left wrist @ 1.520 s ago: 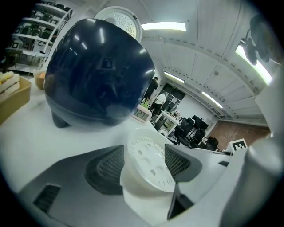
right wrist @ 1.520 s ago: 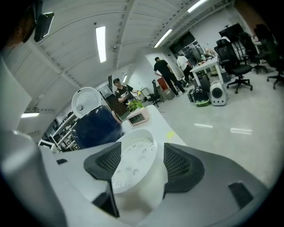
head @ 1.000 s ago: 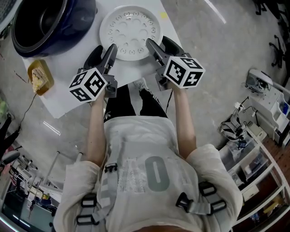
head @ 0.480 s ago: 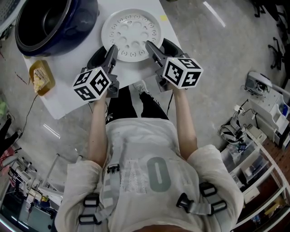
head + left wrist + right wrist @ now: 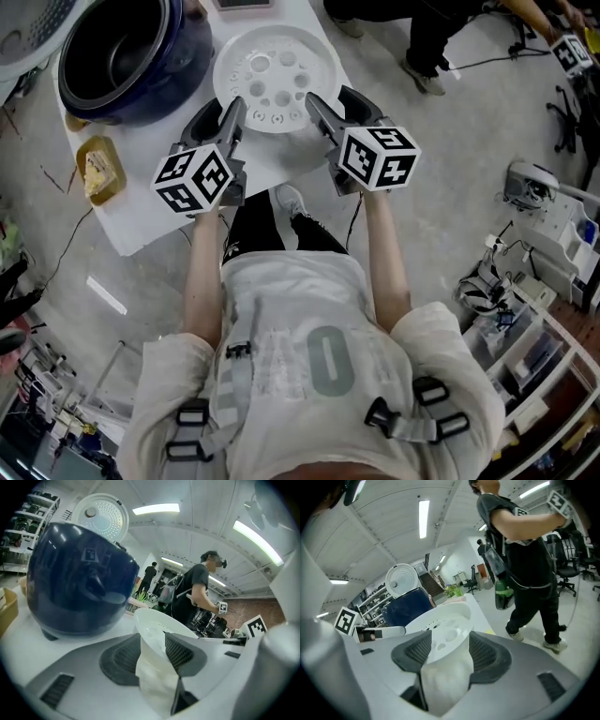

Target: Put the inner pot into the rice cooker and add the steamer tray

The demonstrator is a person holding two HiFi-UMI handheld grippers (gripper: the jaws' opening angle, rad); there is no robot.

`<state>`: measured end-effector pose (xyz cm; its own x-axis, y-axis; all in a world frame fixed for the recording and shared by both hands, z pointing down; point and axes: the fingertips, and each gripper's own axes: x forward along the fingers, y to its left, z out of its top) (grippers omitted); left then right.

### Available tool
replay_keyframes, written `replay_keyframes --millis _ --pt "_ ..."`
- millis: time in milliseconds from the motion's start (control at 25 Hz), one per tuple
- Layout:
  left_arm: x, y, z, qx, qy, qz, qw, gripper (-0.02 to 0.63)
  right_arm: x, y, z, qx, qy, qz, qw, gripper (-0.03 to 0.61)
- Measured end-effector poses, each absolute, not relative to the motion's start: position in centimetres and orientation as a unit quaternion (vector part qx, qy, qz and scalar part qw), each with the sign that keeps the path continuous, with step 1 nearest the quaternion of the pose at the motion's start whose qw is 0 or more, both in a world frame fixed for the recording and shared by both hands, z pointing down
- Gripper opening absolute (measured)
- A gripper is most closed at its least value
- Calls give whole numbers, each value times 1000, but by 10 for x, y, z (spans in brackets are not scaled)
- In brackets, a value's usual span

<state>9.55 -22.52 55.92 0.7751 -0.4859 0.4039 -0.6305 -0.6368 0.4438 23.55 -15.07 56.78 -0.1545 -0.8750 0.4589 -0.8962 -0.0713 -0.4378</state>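
Rice cooker (image 5: 185,54) on white table (image 5: 277,156)

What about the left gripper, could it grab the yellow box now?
Probably not yet: the left gripper has just been closing its jaws on the steamer tray, so it's busy. The yellow box lies uncovered nearby.

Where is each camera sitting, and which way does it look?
Head view: on the person's head, looking steeply down; shows arms, chest, left tongs, right tongs, steamer tray, rice cooker.
Left gripper view: rides the left tongs, looking along jaws that have just closed further on the steamer tray's rim.
Right gripper view: likewise on the right tongs, jaws just closed further on the opposite rim.
Shared: all show the steamer tray and rice cooker.
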Motion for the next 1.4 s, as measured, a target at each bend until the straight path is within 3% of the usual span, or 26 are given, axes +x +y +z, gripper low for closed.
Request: replay_keyframes --millis 320,840,1200,1400 --pt "127 -225 470 924 -304 72 219 172 267 -151 486 666 -701 255 6 236" --pt "108 -214 323 937 -343 -9 73 172 253 -160 348 646 -756 108 -11 241" --pt "23 -268 248 903 -429 -19 3 172 174 -245 276 580 -814 39 1 249" --pt "-39 -285 249 878 -479 -4 3 172 113 -278 274 541 -840 30 19 252"
